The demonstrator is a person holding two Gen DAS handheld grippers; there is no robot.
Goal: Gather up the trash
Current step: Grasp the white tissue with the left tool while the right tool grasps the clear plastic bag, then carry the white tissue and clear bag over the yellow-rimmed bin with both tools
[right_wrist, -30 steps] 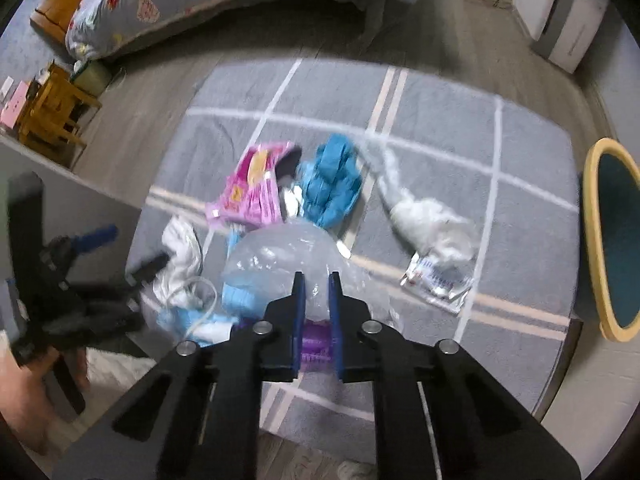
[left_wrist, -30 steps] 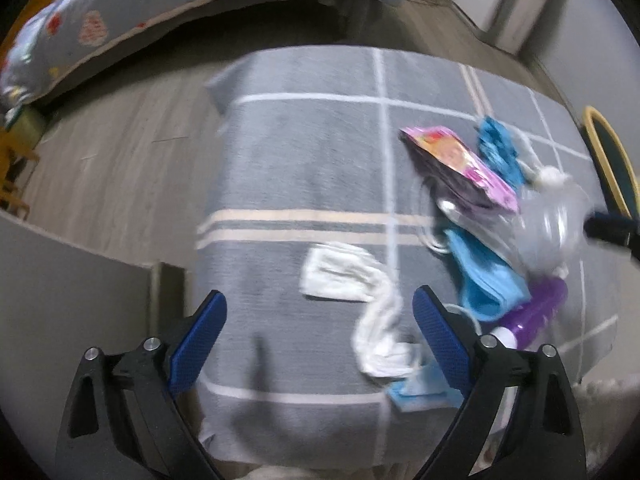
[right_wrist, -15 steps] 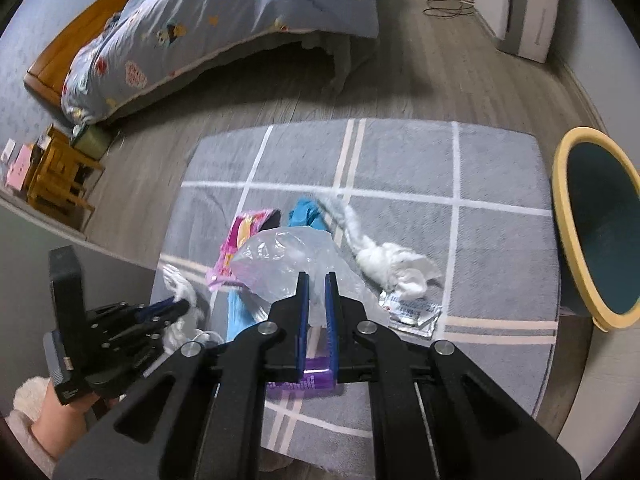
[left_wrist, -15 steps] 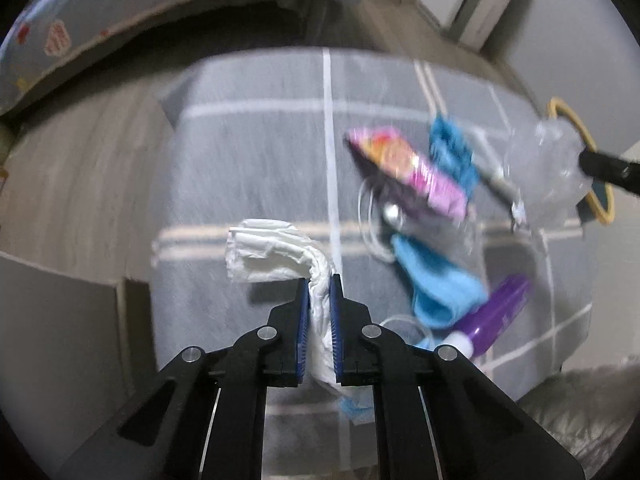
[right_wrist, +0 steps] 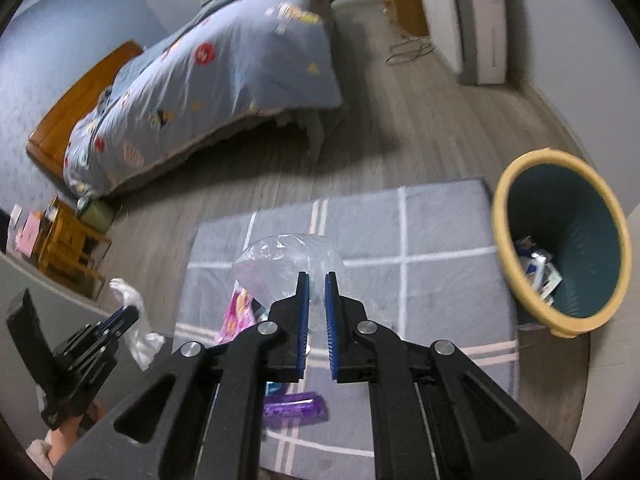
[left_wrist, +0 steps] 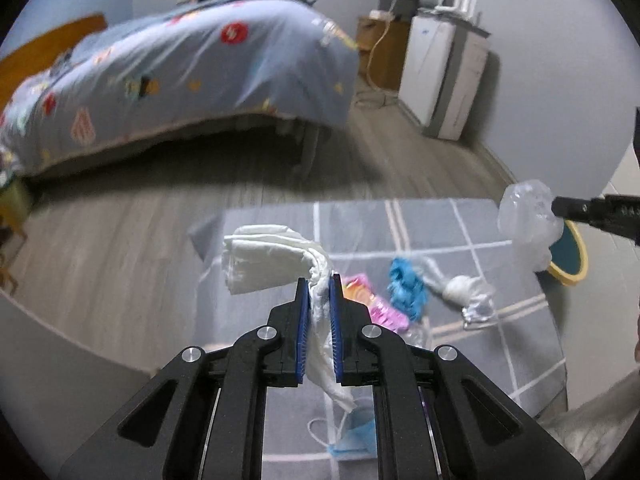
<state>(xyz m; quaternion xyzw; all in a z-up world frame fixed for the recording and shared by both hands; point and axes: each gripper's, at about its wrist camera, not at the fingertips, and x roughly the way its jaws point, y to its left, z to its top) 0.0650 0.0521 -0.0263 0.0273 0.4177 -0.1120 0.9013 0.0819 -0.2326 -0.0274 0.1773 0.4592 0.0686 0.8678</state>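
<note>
My left gripper (left_wrist: 319, 278) is shut on a white crumpled tissue (left_wrist: 264, 258) and holds it up above the grey checked rug (left_wrist: 472, 236). My right gripper (right_wrist: 316, 277) is shut on a clear plastic bag (right_wrist: 280, 264), lifted over the rug (right_wrist: 440, 240); the bag also shows in the left wrist view (left_wrist: 528, 216). A teal bin with a yellow rim (right_wrist: 560, 240) stands right of the rug with some trash inside. On the rug lie a pink wrapper (left_wrist: 376, 304), a blue glove (left_wrist: 406, 286), a white wad (left_wrist: 460, 288), a blue mask (left_wrist: 356, 436) and a purple tube (right_wrist: 294, 408).
A bed with a blue patterned cover (left_wrist: 180, 80) stands behind the rug. A white appliance (left_wrist: 440, 80) is by the far wall. A wooden stool (right_wrist: 68, 244) is at the left. Grey wood floor (right_wrist: 400, 128) surrounds the rug.
My left gripper shut on the tissue and lifted it off the rug. My right gripper raised the plastic bag and swung toward the bin, which now shows its inside.
</note>
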